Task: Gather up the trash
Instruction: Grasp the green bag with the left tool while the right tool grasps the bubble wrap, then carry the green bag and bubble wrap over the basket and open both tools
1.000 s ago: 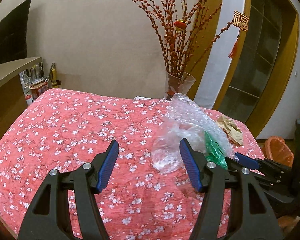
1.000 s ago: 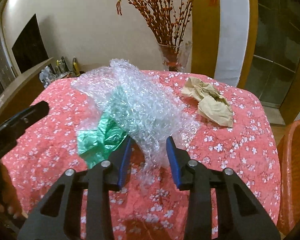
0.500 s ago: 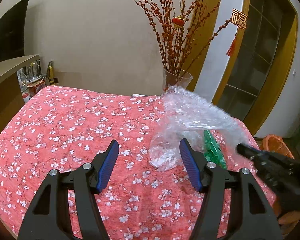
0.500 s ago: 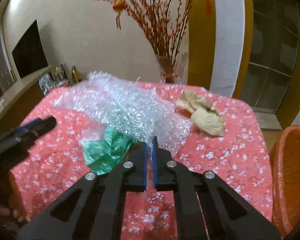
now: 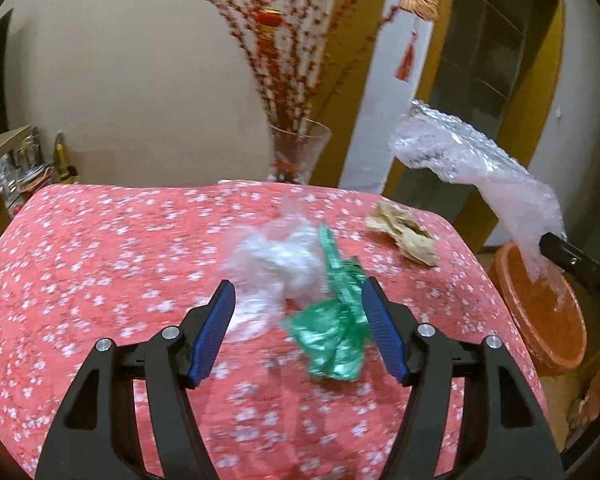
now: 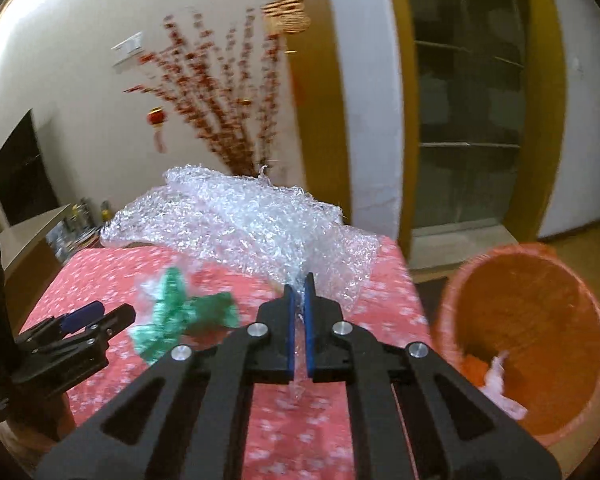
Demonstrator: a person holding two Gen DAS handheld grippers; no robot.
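My right gripper is shut on a sheet of clear bubble wrap and holds it lifted off the table, beside the orange bin. In the left wrist view the bubble wrap hangs above the bin. My left gripper is open over the table, with a crumpled green plastic bag and a clear plastic bag between its fingers. Crumpled brown paper lies at the table's far right.
The table has a red flowered cloth. A glass vase with red branches stands at its back edge. A wooden shelf with small items is at the left. The bin holds some trash.
My right gripper closed on the bubble wrap, lifted it off the table and swung it right toward the orange bin. The green and clear bags now lie uncovered. My left gripper stayed open.
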